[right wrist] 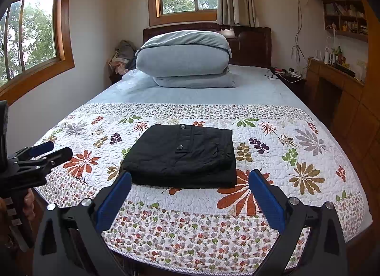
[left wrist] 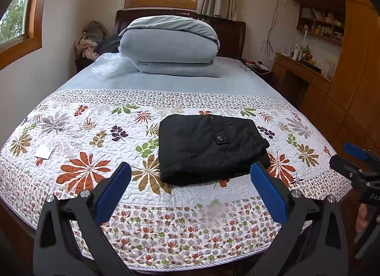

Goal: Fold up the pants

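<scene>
Black pants (left wrist: 209, 149) lie folded into a compact rectangle on the floral quilt (left wrist: 83, 138), with two snap buttons facing up; they also show in the right wrist view (right wrist: 182, 155). My left gripper (left wrist: 191, 174) is open and empty, held above the bed's near edge, just short of the pants. My right gripper (right wrist: 190, 180) is open and empty, also just short of the pants' near edge. Each gripper shows at the edge of the other's view: the right one (left wrist: 353, 155) and the left one (right wrist: 51, 150).
A stack of grey-blue folded bedding (left wrist: 169, 45) sits at the head of the bed against the dark headboard. A small white card (left wrist: 44, 151) lies on the quilt's left. A wooden desk and shelves (left wrist: 306, 67) stand on the right, windows on the left and back.
</scene>
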Tool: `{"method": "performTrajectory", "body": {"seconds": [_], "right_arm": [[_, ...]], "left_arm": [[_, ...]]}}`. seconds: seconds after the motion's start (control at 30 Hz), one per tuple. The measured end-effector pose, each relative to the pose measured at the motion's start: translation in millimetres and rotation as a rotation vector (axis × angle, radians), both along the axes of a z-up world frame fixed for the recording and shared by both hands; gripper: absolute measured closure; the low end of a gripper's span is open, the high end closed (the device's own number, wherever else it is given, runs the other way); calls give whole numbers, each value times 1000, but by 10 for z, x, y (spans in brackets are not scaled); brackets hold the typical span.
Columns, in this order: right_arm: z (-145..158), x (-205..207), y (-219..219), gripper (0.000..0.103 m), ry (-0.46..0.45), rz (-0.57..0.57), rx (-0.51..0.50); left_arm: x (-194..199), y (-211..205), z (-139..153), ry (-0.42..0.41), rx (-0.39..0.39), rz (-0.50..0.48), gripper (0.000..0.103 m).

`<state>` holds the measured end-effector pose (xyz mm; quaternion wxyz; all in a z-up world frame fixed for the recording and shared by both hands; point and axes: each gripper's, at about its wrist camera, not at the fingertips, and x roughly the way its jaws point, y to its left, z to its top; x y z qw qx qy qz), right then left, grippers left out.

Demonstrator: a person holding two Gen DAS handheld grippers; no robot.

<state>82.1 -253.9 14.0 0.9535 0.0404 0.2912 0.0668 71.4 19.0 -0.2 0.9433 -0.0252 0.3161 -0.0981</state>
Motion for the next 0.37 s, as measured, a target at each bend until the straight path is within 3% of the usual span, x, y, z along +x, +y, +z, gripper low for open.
{"method": "performTrajectory", "body": {"seconds": [0.37], "right_arm": [[-4, 6, -20, 3, 4, -8, 9]], "left_arm": [[-13, -21, 13, -34, 39, 16, 3]]}}
